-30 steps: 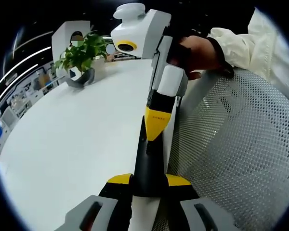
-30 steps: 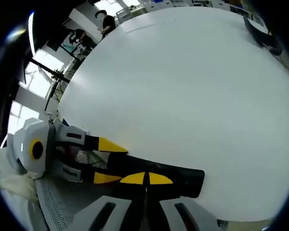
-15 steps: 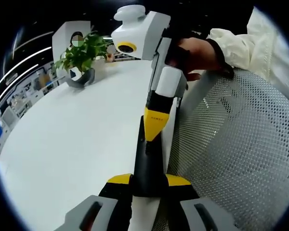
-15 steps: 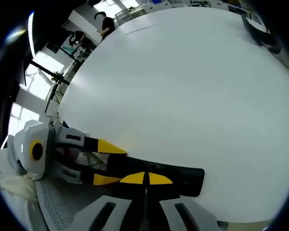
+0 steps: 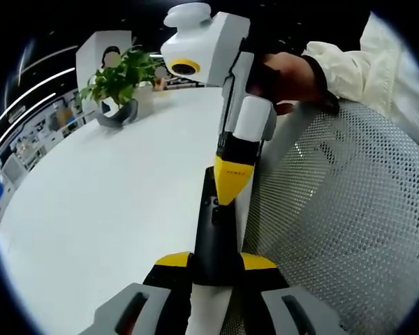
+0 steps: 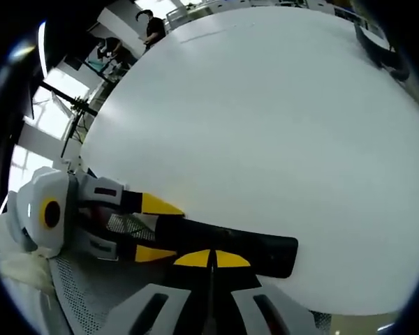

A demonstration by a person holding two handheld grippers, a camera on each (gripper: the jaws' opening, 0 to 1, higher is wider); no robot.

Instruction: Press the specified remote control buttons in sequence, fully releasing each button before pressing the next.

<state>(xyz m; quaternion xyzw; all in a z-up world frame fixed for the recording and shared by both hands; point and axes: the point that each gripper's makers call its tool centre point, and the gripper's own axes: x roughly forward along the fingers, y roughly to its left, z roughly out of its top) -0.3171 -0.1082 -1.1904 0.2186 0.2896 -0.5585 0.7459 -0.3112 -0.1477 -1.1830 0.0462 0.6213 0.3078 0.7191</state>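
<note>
A slim black remote [image 5: 212, 234] sticks out over the white table's edge, with my left gripper [image 5: 215, 260] shut on its near end. My right gripper [image 5: 228, 185] comes down from above, a person's hand on its handle. Its yellow tips are shut together and rest on the remote's button face. In the right gripper view the remote [image 6: 255, 246] lies crosswise just past my right gripper [image 6: 211, 258], whose jaws stand shut with nothing between them. There my left gripper [image 6: 159, 229] clamps the remote's left end.
The white table [image 5: 112, 195] stretches to the left, with a potted plant [image 5: 119, 80] at its far end. A white mesh chair [image 5: 349, 209] sits close on the right, beside the person's cream sleeve [image 5: 363, 63]. People stand far off [image 6: 150, 24].
My right gripper's yellow tip has shifted slightly on the remote's face. The right gripper view has tilted a little. The left gripper's hold is unchanged.
</note>
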